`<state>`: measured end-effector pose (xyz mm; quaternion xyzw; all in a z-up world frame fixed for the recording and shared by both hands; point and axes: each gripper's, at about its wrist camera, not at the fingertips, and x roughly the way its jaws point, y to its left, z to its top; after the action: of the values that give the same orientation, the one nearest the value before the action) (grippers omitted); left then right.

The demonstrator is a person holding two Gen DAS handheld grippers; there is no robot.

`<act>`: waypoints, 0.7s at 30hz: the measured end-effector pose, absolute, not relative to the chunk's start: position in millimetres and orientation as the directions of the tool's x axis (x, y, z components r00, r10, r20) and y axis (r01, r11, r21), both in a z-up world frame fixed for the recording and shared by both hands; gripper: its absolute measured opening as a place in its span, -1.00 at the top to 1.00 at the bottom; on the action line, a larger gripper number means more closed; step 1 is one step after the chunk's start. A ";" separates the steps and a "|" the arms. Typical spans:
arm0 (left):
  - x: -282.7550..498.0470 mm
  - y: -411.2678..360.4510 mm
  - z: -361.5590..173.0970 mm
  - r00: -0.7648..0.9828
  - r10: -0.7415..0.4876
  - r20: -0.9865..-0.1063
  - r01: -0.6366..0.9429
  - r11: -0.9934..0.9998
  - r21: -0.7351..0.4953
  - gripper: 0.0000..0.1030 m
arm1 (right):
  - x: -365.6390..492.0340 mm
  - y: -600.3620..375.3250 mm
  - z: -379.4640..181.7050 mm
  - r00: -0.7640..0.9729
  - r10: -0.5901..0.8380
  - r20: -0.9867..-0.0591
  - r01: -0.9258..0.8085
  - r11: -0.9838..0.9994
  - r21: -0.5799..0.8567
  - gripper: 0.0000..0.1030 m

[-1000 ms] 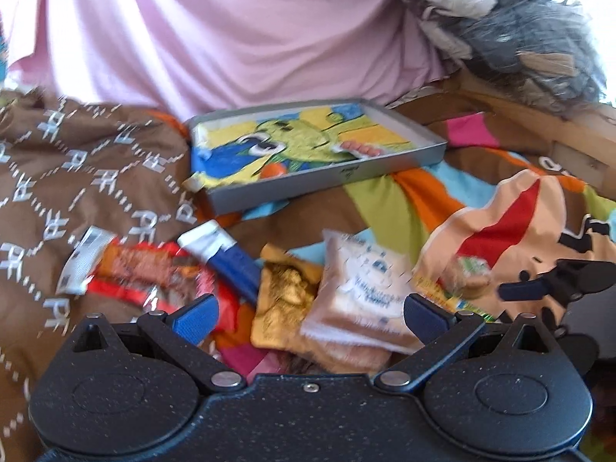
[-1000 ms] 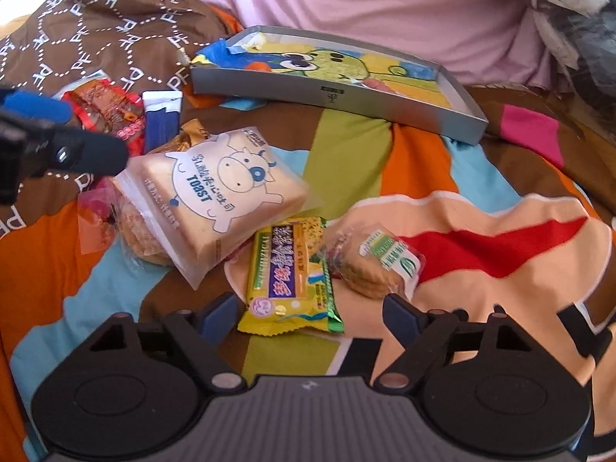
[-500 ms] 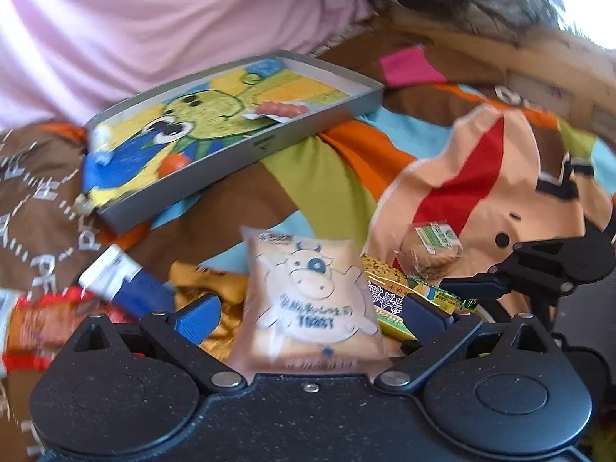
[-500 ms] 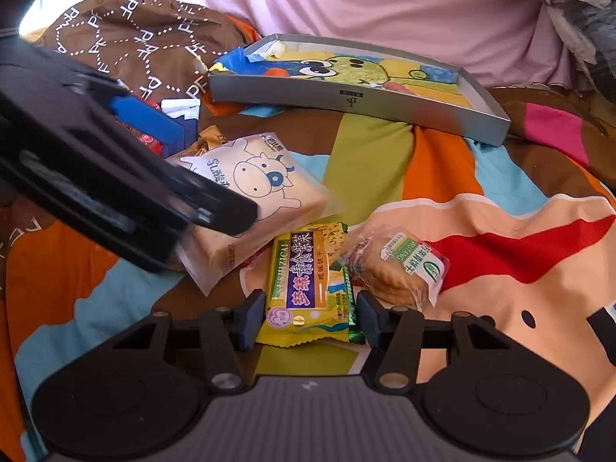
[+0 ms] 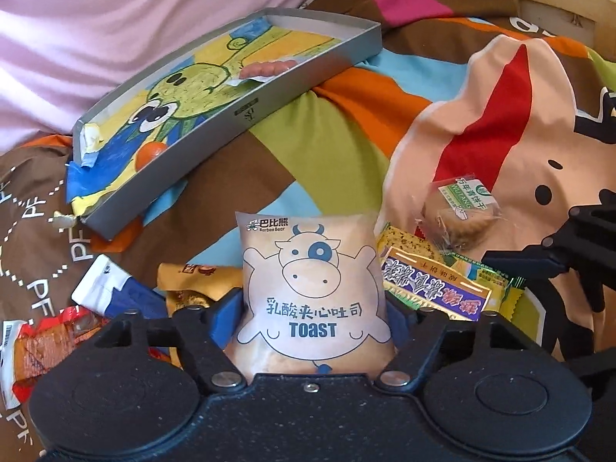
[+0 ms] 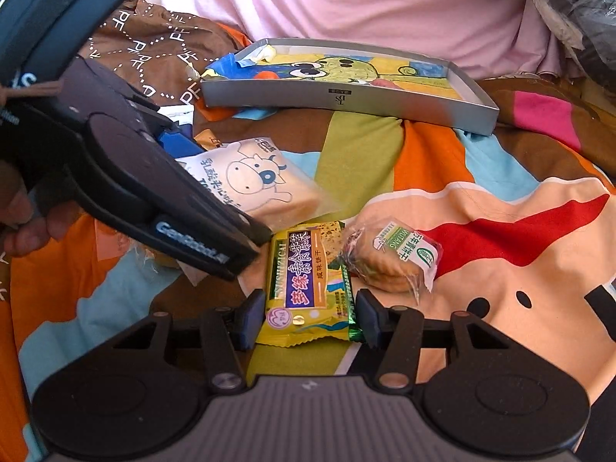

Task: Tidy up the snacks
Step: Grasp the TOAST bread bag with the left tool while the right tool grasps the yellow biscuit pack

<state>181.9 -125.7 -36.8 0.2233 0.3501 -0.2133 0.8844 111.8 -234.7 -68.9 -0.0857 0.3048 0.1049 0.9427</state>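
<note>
Patchwork quilt [image 6: 358,146] | left gripper [image 5: 313,319] clamps toast pack [image 5: 312,292] (lengthwise) | right gripper [image 6: 308,317] clamps cracker packet [image 6: 308,281] lengthwise.

yellow cracker packet [image 6: 308,288] being clamped at its near end by the right gripper [image 6: 306,321], toast bag [image 6: 258,184] being covered by the left gripper [image 6: 169,177], round biscuit pack [image 6: 389,258] lying just beside, grey tray [image 6: 346,96] lying behind on patterned bedding [image 6: 500,231]

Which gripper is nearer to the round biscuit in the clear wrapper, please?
Right. The right gripper, closed around the yellow cracker pack, sits just beside the round biscuit. The left gripper grips the toast bag, farther away.
</note>
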 end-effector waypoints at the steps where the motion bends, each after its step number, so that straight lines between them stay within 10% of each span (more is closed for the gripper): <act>1: 180.2 -122.8 -35.9 0.668 -0.223 -0.710 0.530 0.812 0.243 -0.42 | 112.0 -234.4 -69.2 0.793 0.145 -0.592 -0.250 0.963 -0.099 -0.07; 21: 113.1 -33.1 -31.7 0.691 -0.243 -0.681 0.250 0.964 -0.090 -0.33 | 84.7 -225.7 -62.2 0.762 0.141 -0.633 -0.236 0.969 -0.068 -0.10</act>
<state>113.1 -33.1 -31.7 0.0048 0.3694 -0.1339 0.9195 84.7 -225.7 -62.2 -0.0720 0.3303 0.1006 0.9357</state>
